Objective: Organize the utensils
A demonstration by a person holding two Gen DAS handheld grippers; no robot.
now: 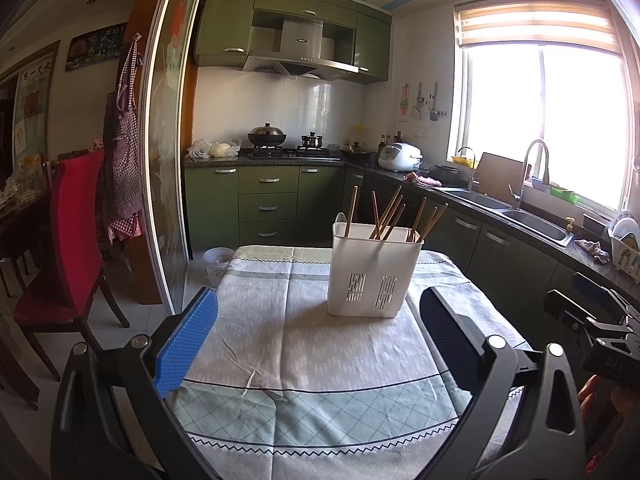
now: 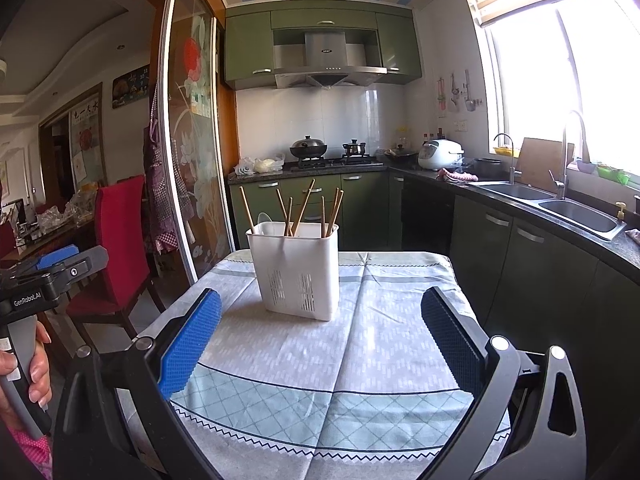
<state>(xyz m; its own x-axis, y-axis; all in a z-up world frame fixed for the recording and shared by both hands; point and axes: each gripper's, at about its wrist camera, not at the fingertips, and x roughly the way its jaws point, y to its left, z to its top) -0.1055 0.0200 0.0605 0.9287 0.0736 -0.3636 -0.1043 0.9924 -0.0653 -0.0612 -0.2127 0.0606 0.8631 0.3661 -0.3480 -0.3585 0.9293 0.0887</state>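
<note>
The white plastic utensil caddy (image 1: 374,274) hides the lower ends of everything standing in it, so only the upper shafts of the brown wooden chopsticks (image 1: 390,213) show above its rim. They lean at different angles and cross one another; about eight can be counted from the right wrist view, though overlaps make the exact number hard to settle. A pale rounded spoon bowl (image 1: 340,218) peeks over the rim at the caddy's left end, its handle concealed inside.

The caddy is a tall rectangular box with smooth walls and two panels of slotted vents low on its near face. It stands upright on the small table (image 1: 256,420), toward the far half, a little right of centre in the left wrist view. The table is covered by a creased cloth in grey, white and pale green, printed with short dashes, a diamond lattice and a zigzag border; its near edge is cut off by the frame.

The left gripper (image 1: 318,320) is spread wide over the cloth with nothing between its jaws, its two fingers faced with blue dimpled rubber pads. The right gripper (image 2: 320,320) is likewise splayed apart and bare, short of the caddy. Each gripper's black frame blocks the lower corners of its own view.
</note>
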